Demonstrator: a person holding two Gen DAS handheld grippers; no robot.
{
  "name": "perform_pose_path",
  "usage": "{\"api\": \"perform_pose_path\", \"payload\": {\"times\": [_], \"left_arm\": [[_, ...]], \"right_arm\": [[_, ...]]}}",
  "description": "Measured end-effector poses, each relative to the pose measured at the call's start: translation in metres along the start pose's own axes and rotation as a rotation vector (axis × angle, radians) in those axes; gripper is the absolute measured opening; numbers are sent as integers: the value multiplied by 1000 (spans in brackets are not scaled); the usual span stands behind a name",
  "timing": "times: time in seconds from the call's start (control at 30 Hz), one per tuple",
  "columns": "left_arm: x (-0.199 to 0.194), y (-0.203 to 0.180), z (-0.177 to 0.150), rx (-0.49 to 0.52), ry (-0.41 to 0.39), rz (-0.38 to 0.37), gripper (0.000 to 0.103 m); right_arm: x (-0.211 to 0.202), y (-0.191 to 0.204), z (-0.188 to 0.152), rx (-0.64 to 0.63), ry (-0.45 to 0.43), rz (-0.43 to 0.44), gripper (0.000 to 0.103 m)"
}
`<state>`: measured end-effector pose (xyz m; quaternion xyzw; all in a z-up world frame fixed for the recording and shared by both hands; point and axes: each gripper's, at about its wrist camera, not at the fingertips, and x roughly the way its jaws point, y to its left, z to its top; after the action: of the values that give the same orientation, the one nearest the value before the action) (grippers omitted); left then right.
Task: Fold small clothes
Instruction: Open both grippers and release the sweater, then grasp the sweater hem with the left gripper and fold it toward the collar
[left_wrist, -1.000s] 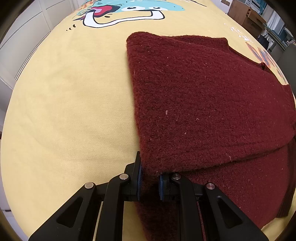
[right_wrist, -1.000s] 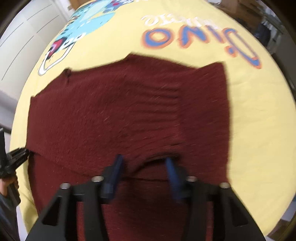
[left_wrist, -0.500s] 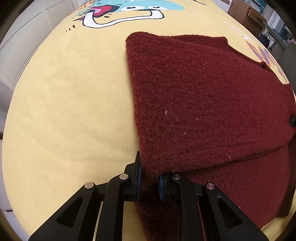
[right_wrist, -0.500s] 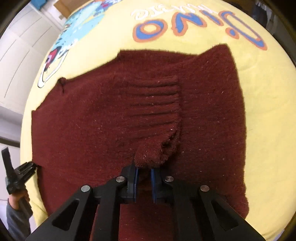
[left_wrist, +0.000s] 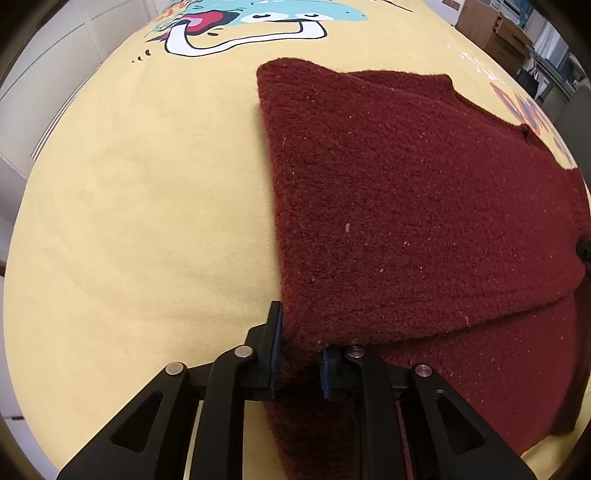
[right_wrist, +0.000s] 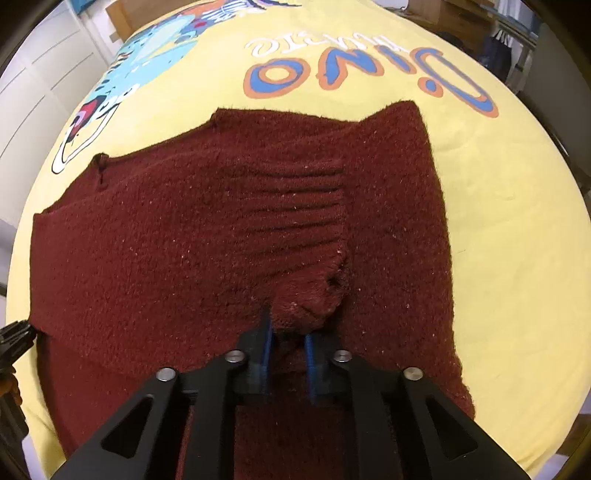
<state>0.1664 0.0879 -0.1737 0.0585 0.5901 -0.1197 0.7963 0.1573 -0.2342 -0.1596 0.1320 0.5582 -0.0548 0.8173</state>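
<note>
Spreading under everything we see a yellow cloth, printed with a blue cartoon creature at its far side and blue-and-orange lettering at the far right. On it lies the dark red knitted sweater, partly folded: one thick layer is turned over the body, its folded edge running from near to far along the left side in the left wrist view, and its lower edge crossing diagonally over the layer beneath. In the right wrist view we see a ribbed cuff lying on the middle of the sweater, its end bunched into a small hump at the near side.

We hold the left gripper at the near left corner of the folded layer, its blue-padded fingers pressed against the knit on both sides, clamped on the sweater. We hold the right gripper just behind the bunched cuff end; its blue pads stand a little apart with knit between them, and we cannot tell whether they grip it.
</note>
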Motion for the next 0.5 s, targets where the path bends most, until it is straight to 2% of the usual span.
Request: {"api": "perform_pose_path", "payload": {"times": [0.03,0.07,0.1,0.13,0.17,0.2,0.23,0.3,0.37,0.47,0.5], "left_arm": [[-1,1,1,-12,-3,2,23],[-3,2,1,-23,-5,9,35],[-6,2,2,-32,-15,21,54],[-9,2,3,-39,-23,24,64],[-12,3,3,-47,-24,12,80],[-15,3,3,-53,-23,-7,87],[-19,2,4,-55,-25,-21,90],[-28,-1,1,-41,-29,-21,101],[-40,-5,-3,-29,-52,-6,102],[-58,-5,-12,-30,-85,-23,102],[-64,-5,-17,-34,-91,-29,102]], "right_arm": [[-2,-1,-1,8,-10,-3,29],[-2,-3,-3,18,-16,-6,35],[-4,-5,-5,23,-18,-4,48],[-6,-8,-6,24,-20,2,59],[-8,-9,-8,27,-27,9,63],[-11,-10,-9,27,-35,9,70],[-16,-12,-10,24,-44,2,78],[-31,-17,-12,18,-76,-11,80],[-45,-21,-14,15,-106,6,81],[-72,-28,-23,-5,-141,14,89],[-79,-28,-27,-20,-150,12,95]]}}
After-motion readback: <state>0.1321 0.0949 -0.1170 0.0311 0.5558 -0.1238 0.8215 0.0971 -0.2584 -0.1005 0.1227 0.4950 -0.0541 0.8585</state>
